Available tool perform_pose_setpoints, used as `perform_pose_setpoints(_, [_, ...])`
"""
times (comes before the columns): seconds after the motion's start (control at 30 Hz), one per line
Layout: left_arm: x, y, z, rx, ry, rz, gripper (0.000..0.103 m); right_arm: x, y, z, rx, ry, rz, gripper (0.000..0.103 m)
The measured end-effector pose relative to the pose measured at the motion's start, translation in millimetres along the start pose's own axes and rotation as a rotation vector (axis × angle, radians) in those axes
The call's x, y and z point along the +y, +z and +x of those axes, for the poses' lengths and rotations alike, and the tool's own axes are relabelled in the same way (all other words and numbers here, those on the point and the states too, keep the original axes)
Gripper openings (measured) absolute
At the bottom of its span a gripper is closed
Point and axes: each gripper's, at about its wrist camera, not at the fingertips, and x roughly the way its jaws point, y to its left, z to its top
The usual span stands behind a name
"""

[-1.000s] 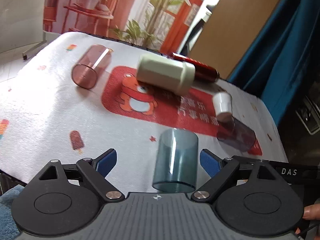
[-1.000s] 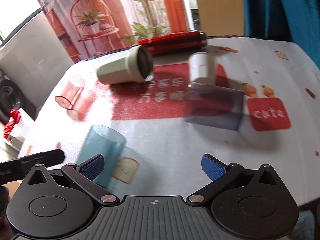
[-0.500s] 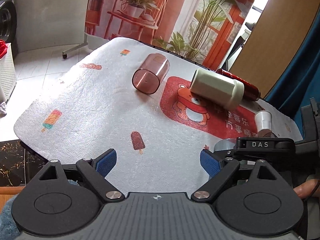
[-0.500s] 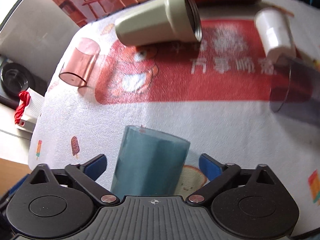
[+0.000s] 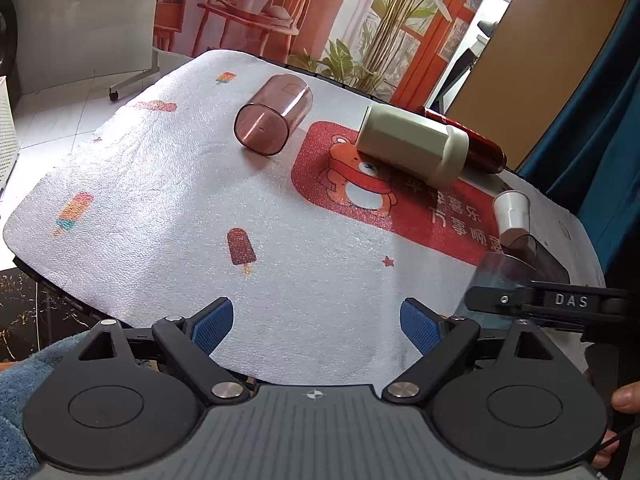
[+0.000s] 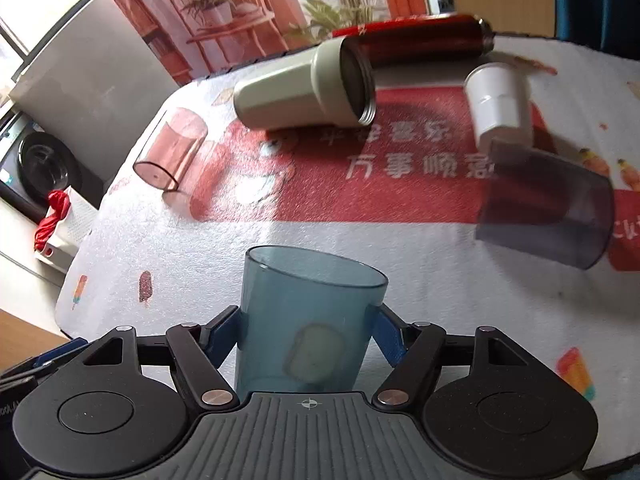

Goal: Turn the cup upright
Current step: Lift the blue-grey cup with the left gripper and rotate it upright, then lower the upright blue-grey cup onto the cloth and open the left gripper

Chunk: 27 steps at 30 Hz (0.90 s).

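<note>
A translucent blue cup (image 6: 308, 316) sits between the fingers of my right gripper (image 6: 306, 330), which is shut on its sides; its open rim points away from the camera. In the left wrist view the same cup (image 5: 494, 280) shows at the right, partly hidden behind the right gripper's black body. My left gripper (image 5: 316, 320) is open and empty over the near part of the white mat (image 5: 168, 184). A pink cup (image 5: 274, 120), a cream mug (image 5: 412, 144), a small white cup (image 5: 512, 214) and a dark grey cup (image 6: 548, 210) all lie on their sides.
A red flask (image 6: 424, 38) lies at the mat's far edge behind the cream mug. A blue curtain (image 5: 592, 128) hangs at the right. The mat's near edge drops off just in front of my left gripper. A washing machine (image 6: 44, 164) stands on the floor at left.
My right gripper has closed on the blue cup, which stood in front of its open fingers before. My left gripper pulled back and swung left, away from the cup.
</note>
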Motion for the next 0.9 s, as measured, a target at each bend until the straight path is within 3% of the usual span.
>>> perform_pose_setpoints(0.17, [-9,-6,2,0.016,-0.005,0.023,0.092,-12,-17,-31,-0.171,-0.135,-0.160,0.065])
perform_pose_setpoints(0.27, [-15,-9,3,0.026,0.000,0.041,0.092,-21,-22,-35,-0.228,-0.203,-0.226,0.065])
perform_pose_setpoints(0.57, [-25,-13,-3,0.028,0.024,0.071,0.092,-42,-16,-18,-0.233,-0.279,-0.213,0.065])
perform_pose_setpoints(0.9, [-33,-15,-4,0.028,0.029,0.102,0.092,-33,-17,-13,-0.211,-0.235,-0.254,0.064])
